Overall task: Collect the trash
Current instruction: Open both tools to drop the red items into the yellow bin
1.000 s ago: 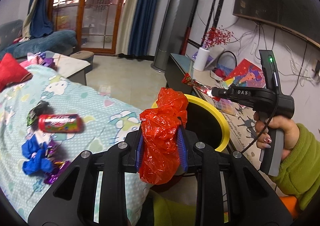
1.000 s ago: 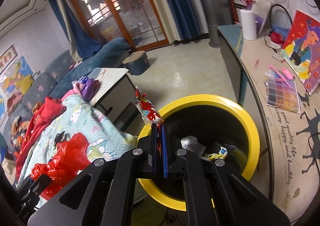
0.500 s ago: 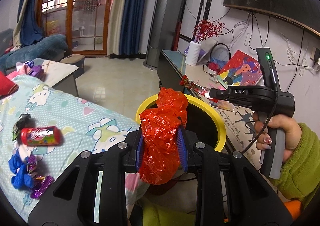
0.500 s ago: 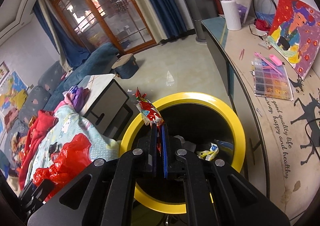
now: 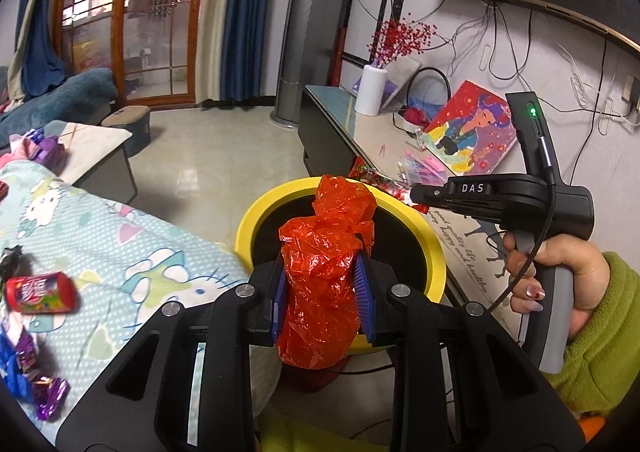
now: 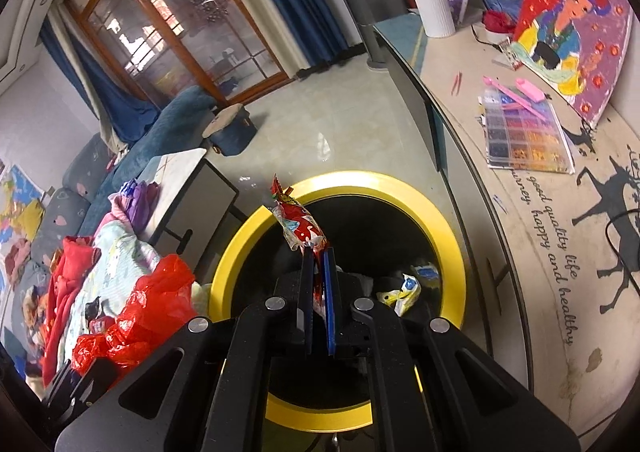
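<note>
Yellow bin (image 6: 448, 236) on tiled floor (image 5: 224, 163), patterned blanket (image 5: 120, 240) beside

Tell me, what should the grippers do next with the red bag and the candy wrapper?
Probably open the right gripper first. Its candy wrapper already hangs over the yellow bin, which has trash inside, so it should fall in. The left gripper seems to need a little more forward travel before dropping the red bag.
</note>
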`<state>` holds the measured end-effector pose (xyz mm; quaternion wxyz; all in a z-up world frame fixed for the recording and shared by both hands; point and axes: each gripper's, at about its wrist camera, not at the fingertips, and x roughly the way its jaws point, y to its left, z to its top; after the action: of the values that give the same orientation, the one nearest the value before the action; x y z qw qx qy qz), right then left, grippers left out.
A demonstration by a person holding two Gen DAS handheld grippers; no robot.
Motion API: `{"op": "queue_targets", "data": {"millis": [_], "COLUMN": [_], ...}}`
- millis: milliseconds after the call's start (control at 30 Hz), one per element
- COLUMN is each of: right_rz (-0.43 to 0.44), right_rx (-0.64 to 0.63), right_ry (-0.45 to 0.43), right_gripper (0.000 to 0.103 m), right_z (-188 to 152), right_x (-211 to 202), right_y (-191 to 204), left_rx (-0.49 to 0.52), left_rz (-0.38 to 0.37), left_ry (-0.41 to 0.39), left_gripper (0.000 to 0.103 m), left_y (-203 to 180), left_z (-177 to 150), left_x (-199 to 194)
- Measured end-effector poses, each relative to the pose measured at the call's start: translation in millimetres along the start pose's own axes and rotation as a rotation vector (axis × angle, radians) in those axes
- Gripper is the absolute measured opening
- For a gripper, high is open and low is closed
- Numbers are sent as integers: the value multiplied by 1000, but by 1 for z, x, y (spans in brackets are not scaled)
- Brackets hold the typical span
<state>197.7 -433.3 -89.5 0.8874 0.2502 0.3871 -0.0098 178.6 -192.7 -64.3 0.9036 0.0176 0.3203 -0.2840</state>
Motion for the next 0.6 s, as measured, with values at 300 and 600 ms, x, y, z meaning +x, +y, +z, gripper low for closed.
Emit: {"op": "queue_targets", "data": {"millis": [300,600], "right_rz": [-9,-2], "right_rx": [33,57], "right_ry": [30,41], "right_gripper": [8,15], "right_z": [-1,0], "right_x": [9,12], "right_y": [-13,-20], "left_rx": [5,4], "left_rz": [-10,-13], "left_ry": [38,69], "left_gripper": [22,23], "left_y": [-6,-10], "left_z": [2,1], "left_x": [21,39]}}
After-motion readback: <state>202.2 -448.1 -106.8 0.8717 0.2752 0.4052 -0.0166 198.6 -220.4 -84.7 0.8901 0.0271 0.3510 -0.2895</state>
